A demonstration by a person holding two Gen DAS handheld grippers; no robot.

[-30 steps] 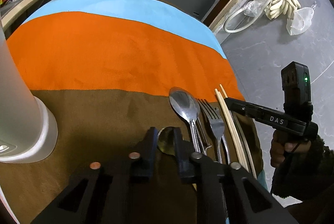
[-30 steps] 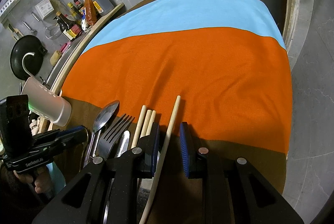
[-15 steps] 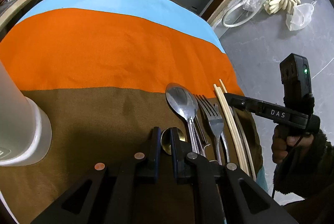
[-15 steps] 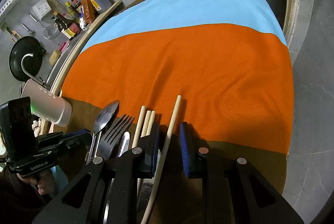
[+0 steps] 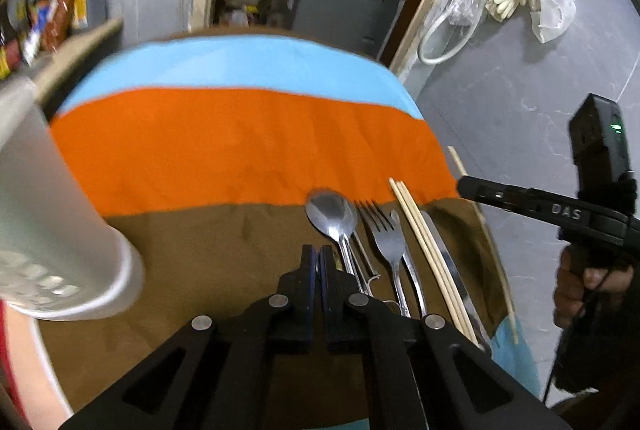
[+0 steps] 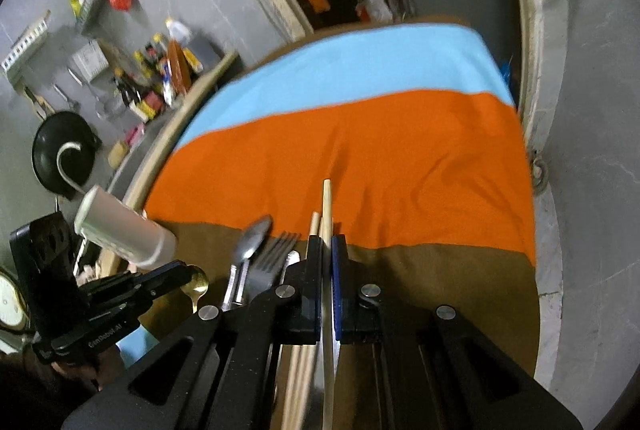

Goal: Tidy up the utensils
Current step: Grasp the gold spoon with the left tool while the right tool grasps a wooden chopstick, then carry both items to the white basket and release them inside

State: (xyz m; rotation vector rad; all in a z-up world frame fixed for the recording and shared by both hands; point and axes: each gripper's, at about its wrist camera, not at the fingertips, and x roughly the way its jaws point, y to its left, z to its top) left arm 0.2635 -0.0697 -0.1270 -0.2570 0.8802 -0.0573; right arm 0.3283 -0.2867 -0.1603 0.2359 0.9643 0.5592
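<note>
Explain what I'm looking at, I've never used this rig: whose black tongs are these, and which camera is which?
There is no robot. A person holds a black two-finger gripper in each hand, and a fisheye camera on each looks along its fingers. One picture comes from the left gripper, the other from the right gripper; each also shows the other gripper off to the side. Both jaws have just been closing and are shut. The left pinches a small gold spoon. The right pinches one wooden chopstick. On the blue, orange and brown striped cloth lie a silver spoon, a silver fork, a pair of wooden chopsticks and what looks like a steel knife. A white cylindrical container is at the left.
</note>
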